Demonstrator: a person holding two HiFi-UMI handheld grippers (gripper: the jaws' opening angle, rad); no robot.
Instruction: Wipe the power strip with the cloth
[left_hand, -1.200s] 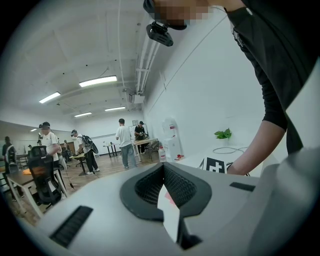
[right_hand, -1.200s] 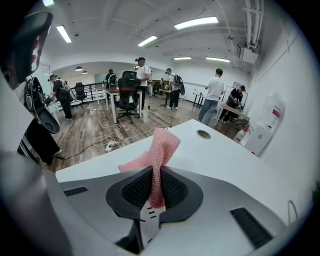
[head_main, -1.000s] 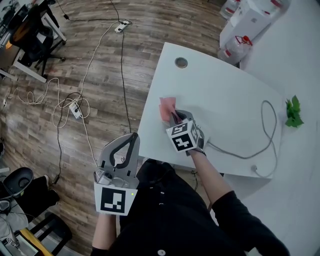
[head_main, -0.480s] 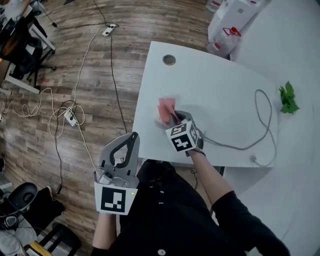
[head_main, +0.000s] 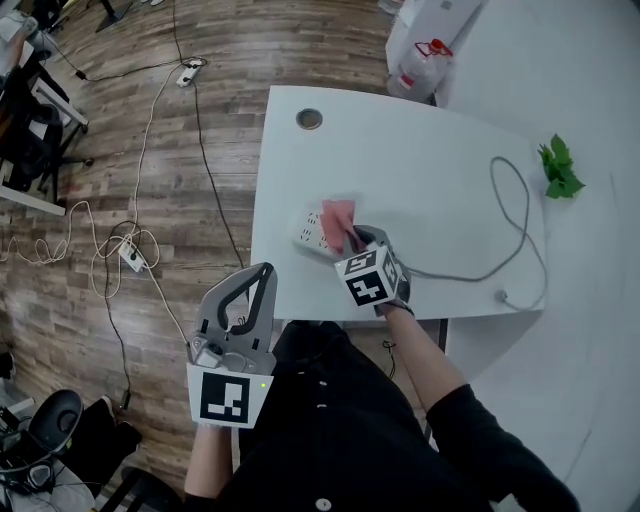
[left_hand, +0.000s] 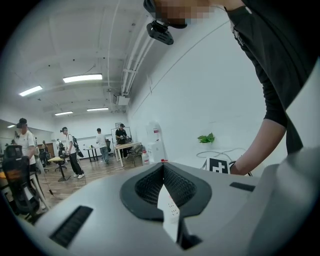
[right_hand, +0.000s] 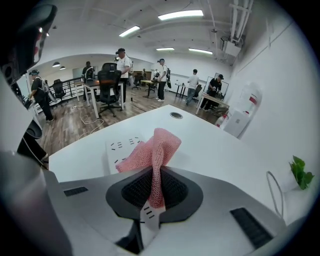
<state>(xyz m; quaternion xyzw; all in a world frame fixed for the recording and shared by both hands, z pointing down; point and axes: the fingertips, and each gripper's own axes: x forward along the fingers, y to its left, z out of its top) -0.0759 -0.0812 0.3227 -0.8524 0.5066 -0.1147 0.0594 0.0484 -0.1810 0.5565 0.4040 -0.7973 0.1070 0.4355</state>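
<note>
The right gripper, fingers clamped on the pink cloth, has apparently slid it along the power strip on the desk, uncovering its white end mid-wipe, while the left gripper hangs closed and empty.

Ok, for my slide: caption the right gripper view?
Right gripper clamps a pink knitted cloth over a white power strip on white table.

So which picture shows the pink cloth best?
The right gripper view: the pink cloth fills the middle, pinched in the jaws of the right gripper, in front of the power strip. The head view shows only a small pink patch, partly behind that gripper. The left gripper view shows none of it.
</note>
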